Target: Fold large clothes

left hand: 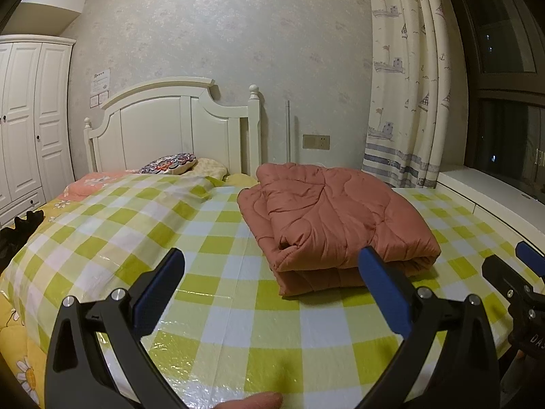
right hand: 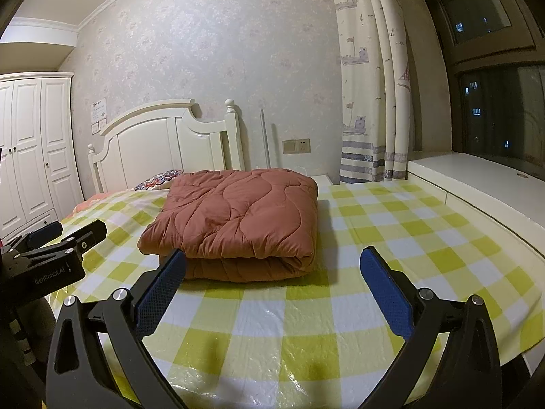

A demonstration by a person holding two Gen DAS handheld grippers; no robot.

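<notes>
Left gripper (left hand: 270, 272) and right gripper (right hand: 272, 271) are being held wide open, empty, short of the folded quilt (right hand: 235, 218). Bare checked cover (right hand: 391, 225) is being left right of the quilt. Quilt's far edge is being hidden.

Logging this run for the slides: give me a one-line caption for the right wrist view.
Open right gripper facing a folded rust-brown quilted garment on the green-checked cover, left gripper alongside.

Folded quilt (right hand: 235, 218) lies on the tablecloth (right hand: 391, 238) (headboard (right hand: 163, 146) behind) — curtain (right hand: 371, 102) right.
</notes>
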